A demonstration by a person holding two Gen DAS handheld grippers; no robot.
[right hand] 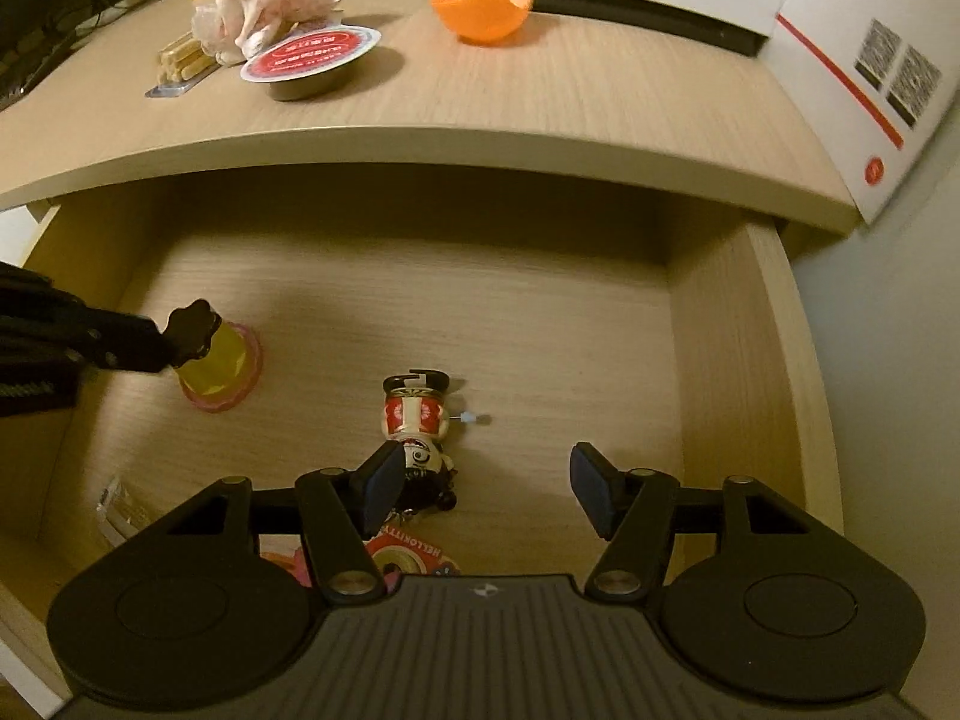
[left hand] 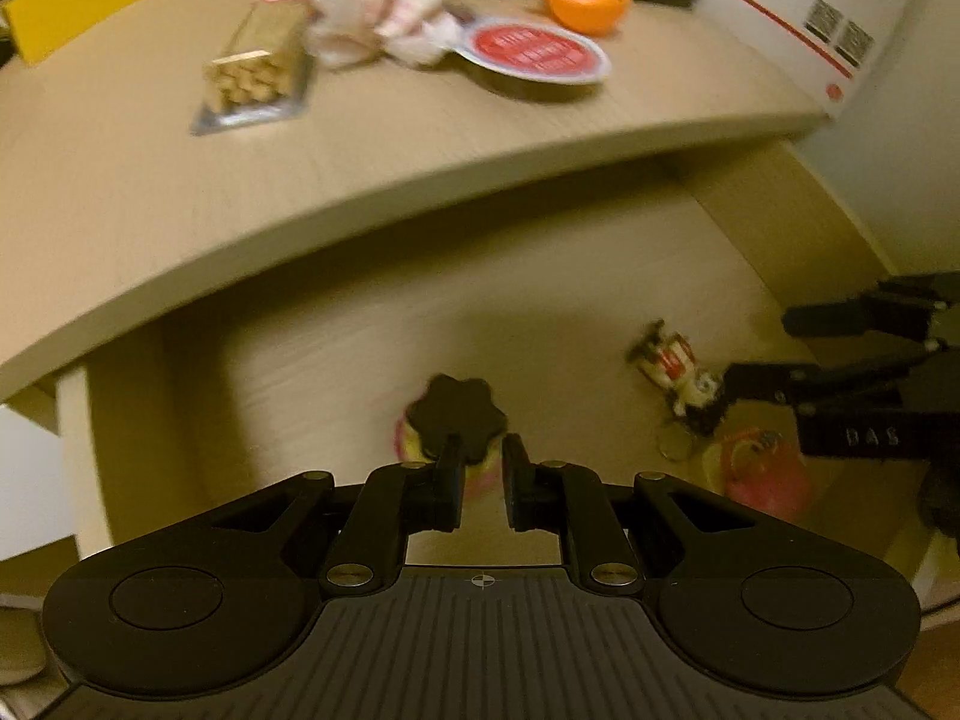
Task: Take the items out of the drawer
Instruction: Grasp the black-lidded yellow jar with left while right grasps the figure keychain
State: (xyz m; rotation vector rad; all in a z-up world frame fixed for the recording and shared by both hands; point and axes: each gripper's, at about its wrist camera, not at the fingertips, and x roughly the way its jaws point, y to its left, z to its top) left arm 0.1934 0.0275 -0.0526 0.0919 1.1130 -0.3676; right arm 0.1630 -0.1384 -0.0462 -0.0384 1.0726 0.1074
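Observation:
The open wooden drawer (right hand: 714, 360) sits under the desk top. A yellow cup-shaped toy (right hand: 219, 363) with a black flower-shaped cap and a pink base leans at the drawer's left. My left gripper (left hand: 483, 477) is shut on the yellow toy (left hand: 420, 450) near its cap (left hand: 459, 414). A small red-and-white figurine (right hand: 415, 417) lies mid-drawer. My right gripper (right hand: 487, 487) hovers open just in front of it, the left fingertip (right hand: 384, 480) beside the figurine's head. In the left wrist view the right gripper (left hand: 765, 348) reaches in from the right next to the figurine (left hand: 672, 363).
A pink round item (left hand: 762, 480), a Hello Kitty disc (right hand: 408, 552) and a small packet (right hand: 120, 504) lie at the drawer's front. On the desk top are an orange bowl (right hand: 483, 0), a red-lidded tub (right hand: 312, 57), crumpled cloth (right hand: 264, 0), a snack packet (left hand: 255, 69) and a white box (right hand: 840, 60).

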